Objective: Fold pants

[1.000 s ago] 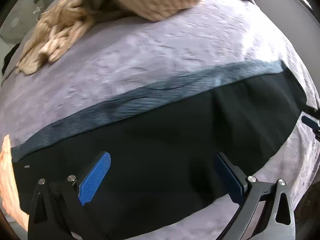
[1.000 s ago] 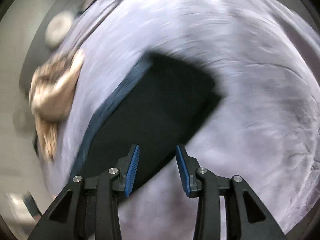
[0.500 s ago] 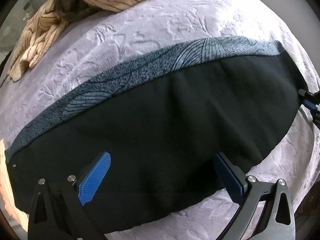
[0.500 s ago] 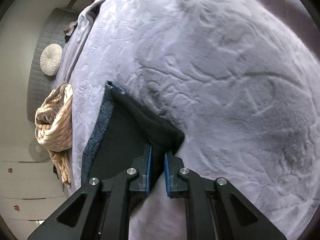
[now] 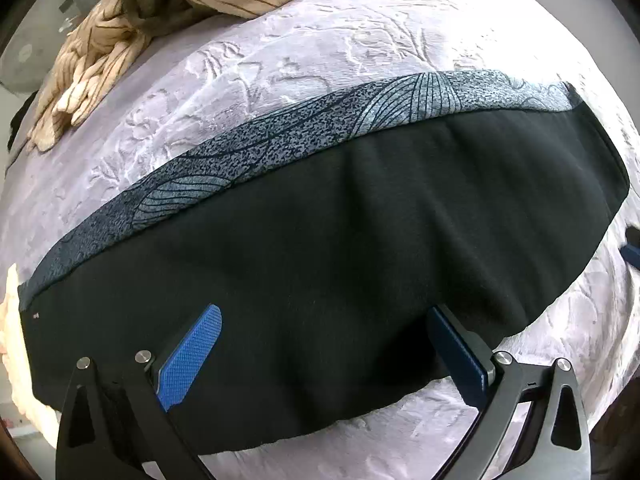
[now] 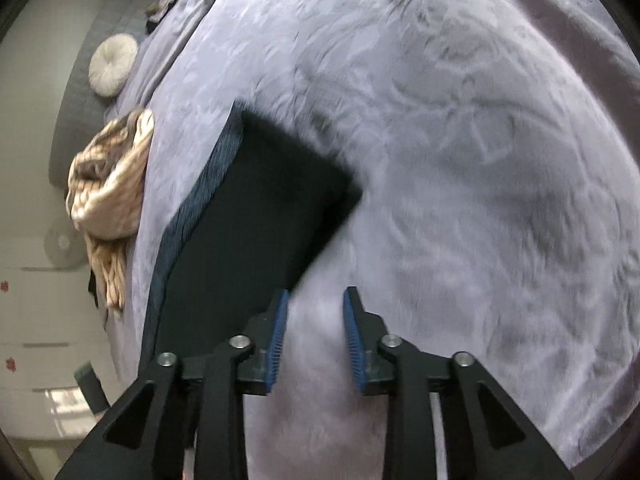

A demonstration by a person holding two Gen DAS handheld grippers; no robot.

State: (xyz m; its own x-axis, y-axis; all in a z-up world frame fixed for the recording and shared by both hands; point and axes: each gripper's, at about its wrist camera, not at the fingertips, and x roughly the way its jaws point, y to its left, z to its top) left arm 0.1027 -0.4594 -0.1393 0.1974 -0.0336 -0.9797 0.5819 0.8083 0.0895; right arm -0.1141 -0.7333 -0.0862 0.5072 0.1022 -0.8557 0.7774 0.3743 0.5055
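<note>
The pants [image 5: 320,264] lie flat on the lilac embossed bedspread [image 5: 304,60], folded into one long black band that runs from the lower left to the upper right of my left wrist view. A grey-blue patterned strip [image 5: 280,140] of fine lines and speckle shows along the far edge of the band, where the lower layer sticks out past the black one. My left gripper [image 5: 324,344] points steeply down over the near half of the pants; its jaws stand wide apart, blue pads [image 5: 192,352] clear of the cloth, nothing between them that they press on. In the right wrist view the pants [image 6: 256,232] appear end-on, the short end squared off and lying on the bedspread [image 6: 460,160], the same patterned strip [image 6: 200,208] along the left side. My right gripper [image 6: 314,340] hangs just beside the near right corner of that end; its jaws are opening, at a narrow gap, and only bare bedspread shows between the pads, with the left pad just at the pants' edge. That view is motion-blurred. A crumpled cream striped garment [image 5: 104,48] lies well apart from the pants near the far side of the bed, and a round pale cushion [image 6: 112,65] sits beyond it against the grey quilted headboard [image 6: 86,92].
</note>
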